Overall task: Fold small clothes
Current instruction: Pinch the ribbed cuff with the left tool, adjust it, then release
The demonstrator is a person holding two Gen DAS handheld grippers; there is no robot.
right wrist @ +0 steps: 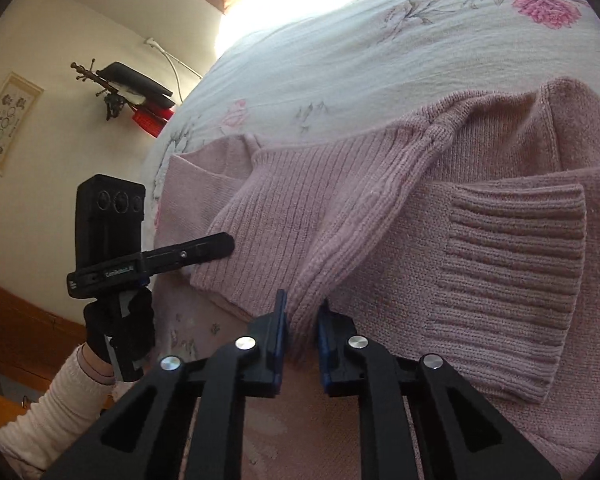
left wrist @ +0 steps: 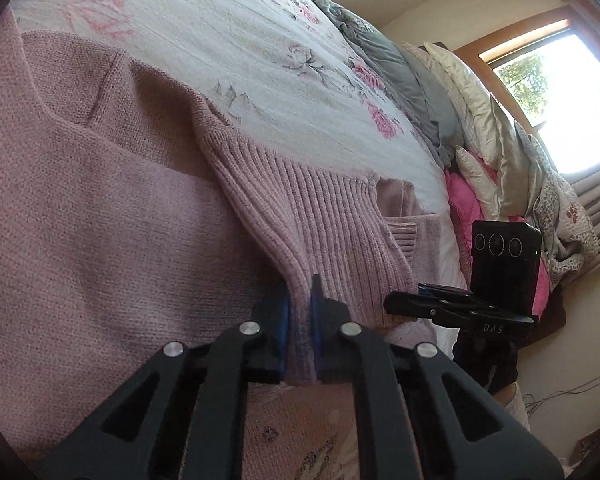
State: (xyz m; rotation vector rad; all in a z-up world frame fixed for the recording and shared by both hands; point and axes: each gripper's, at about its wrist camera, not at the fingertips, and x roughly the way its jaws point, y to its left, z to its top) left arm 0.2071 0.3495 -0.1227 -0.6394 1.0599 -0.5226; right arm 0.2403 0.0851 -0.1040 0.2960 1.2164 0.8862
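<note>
A pink knit sweater [left wrist: 80, 208] lies spread on a bed [left wrist: 228, 32] covered with a white floral quilt, close to the bed's near edge. The left hand-held gripper [left wrist: 300, 312] has its blue-padded jaws nearly closed, pinching a fold of the sweater's ribbed hem [left wrist: 300, 208] between them. The right hand-held gripper [right wrist: 302, 320] likewise clamps a raised ridge of ribbed knit, its jaws drawn close with only the fabric between. A ribbed sleeve cuff [right wrist: 512, 280] lies folded across the sweater's body, beside the right hand-held gripper. Grey and pink bedding and pillows [left wrist: 480, 128] are heaped at the far end of the bed, under a window [left wrist: 560, 92].
</note>
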